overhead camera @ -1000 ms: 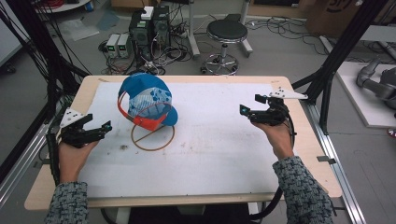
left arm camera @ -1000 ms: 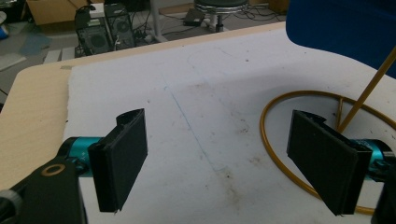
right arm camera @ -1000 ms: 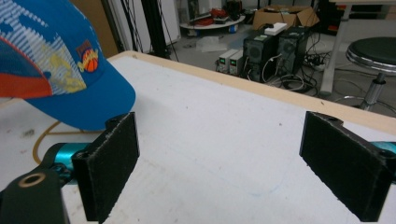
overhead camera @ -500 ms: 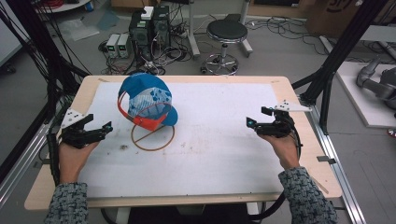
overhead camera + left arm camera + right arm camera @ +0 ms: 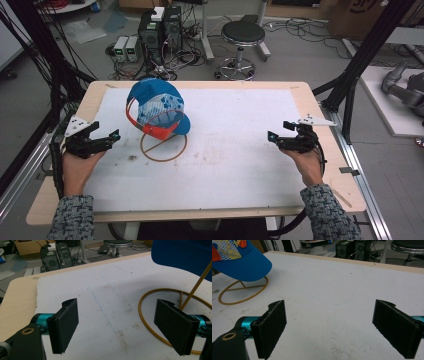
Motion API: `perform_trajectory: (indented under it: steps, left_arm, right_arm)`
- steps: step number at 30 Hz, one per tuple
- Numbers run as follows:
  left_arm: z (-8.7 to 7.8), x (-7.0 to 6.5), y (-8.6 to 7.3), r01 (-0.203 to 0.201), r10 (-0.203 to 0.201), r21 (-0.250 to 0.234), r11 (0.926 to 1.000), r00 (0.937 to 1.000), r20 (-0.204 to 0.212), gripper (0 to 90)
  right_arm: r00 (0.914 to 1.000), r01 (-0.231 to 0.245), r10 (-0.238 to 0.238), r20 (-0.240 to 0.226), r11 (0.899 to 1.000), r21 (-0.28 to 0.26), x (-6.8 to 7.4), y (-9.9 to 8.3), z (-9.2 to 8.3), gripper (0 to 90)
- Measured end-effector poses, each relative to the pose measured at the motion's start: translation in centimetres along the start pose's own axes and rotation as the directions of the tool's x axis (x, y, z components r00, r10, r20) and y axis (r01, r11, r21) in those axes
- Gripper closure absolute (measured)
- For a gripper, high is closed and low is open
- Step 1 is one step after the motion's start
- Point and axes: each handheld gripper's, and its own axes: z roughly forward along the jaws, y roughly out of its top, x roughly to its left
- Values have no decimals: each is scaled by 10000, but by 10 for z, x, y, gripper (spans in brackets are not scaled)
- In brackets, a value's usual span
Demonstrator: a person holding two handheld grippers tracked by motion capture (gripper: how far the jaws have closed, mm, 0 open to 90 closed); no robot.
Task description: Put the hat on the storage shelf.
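Two grippers rest low over the white mat on the table (image 5: 300, 95), one at each side, each held in a hand whose forearm, in a speckled grey sleeve, comes up from the near edge. The left gripper (image 5: 111, 138) sits near the left edge, its hand (image 5: 77, 167) underneath and behind it, palm up, the tool pointing right toward the cap stand. Its fingers (image 5: 63, 327) stand wide apart with nothing between them; in the left gripper view the far side of the yellow wire ring (image 5: 160, 315) curves just ahead of the right-hand finger, not touching it. The right gripper (image 5: 274, 137) lies near the right edge, its hand (image 5: 307, 165) below it with the wrist bent slightly inward, the tool aimed left across bare mat. Its fingers (image 5: 270, 326) are likewise spread wide and hold nothing. The blue cap (image 5: 157, 107), with an orange strap at its lower rim, sits tilted on the wire stand toward the left rear of the mat, just right of the left gripper and well apart from the right one; the ring base (image 5: 164, 147) lies flat on the mat beneath it
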Motion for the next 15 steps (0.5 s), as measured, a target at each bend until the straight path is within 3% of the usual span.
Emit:
perform_trajectory:
  steps: [15]
  left_arm:
    - [-2, 1, -2, -2, 2, -2, 10000, 10000, 6, 201]
  right_arm:
    - [9999, -102, 103, -56, 9999, 99, 1, 0, 0, 119]
